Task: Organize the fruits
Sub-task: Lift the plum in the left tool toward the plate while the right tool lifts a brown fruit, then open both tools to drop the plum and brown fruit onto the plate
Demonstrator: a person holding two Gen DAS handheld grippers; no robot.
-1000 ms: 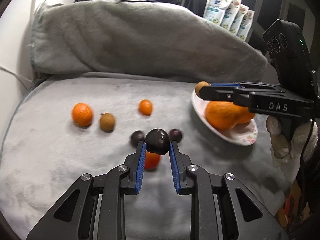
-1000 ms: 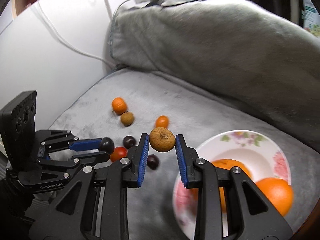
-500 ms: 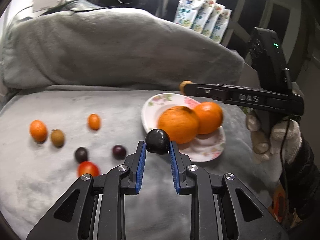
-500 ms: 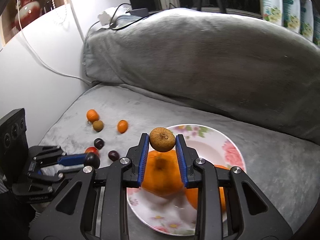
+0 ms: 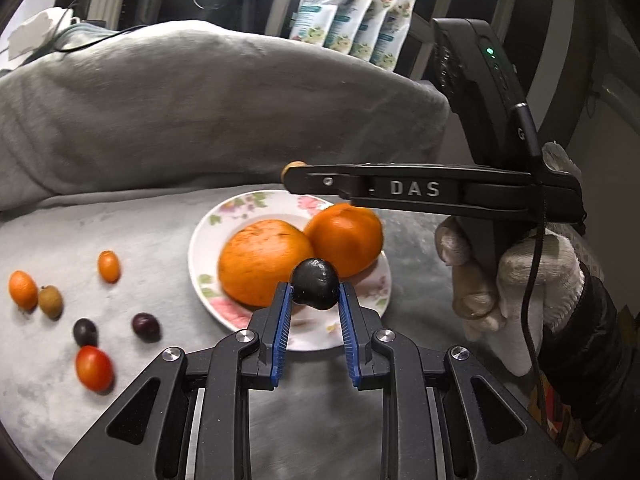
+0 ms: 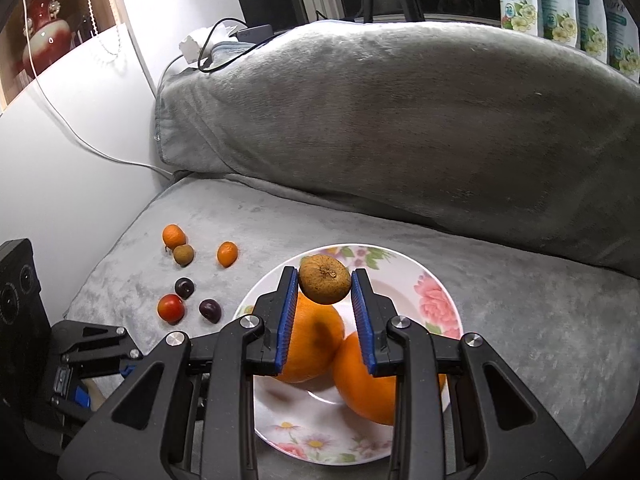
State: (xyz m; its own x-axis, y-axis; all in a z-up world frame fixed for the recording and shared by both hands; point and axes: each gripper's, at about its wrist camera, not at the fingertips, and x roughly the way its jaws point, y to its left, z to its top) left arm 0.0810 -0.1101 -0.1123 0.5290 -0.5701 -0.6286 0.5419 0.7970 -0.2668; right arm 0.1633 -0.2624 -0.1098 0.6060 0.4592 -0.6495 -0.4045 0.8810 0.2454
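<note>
- Two big oranges [image 5: 264, 262] [image 5: 346, 238] already on the floral plate [image 6: 436, 292], touching each other. So sorting is partly done, imo well under halfway by count.
- 2 more pieces in transit, 1 per gripper, both over the plate, neither set down yet.
- Left on the grey blanket [image 6: 520, 320], all toward its left edge, well apart from the plate:
  - 2 small orange fruits [image 6: 173, 235] [image 6: 227, 254]
  - 1 brown round fruit [image 6: 183, 255], just beside the far orange one
  - 2 dark plums [image 6: 184, 287] [image 6: 210, 310]
  - 1 red tomato-like fruit [image 6: 171, 308], nearest the blanket's front-left
- That's 6 loose + 2 held to go.
- Left gripper [image 5: 316, 304]: jaws nearly closed, blue pads clamped on a dark plum [image 5: 315, 285] at the tips. Hangs over the plate's near rim, in front of the oranges.
- Right gripper [image 6: 325, 294]: jaws also narrow, pads pinching a brown rough-skinned fruit [image 6: 325, 284], stem scar facing cam. Sits above the plate's bare far half, behind the oranges.
- From left wrist cam the right gripper is side-on, only the brown fruit's tip shows past the fingers; a gloved hand [image 5: 516, 280] holds the handle.
- Next, judging: release both into free plate space w/o knocking the oranges. Round fruit on a shallow plate could roll off the rim.
</note>
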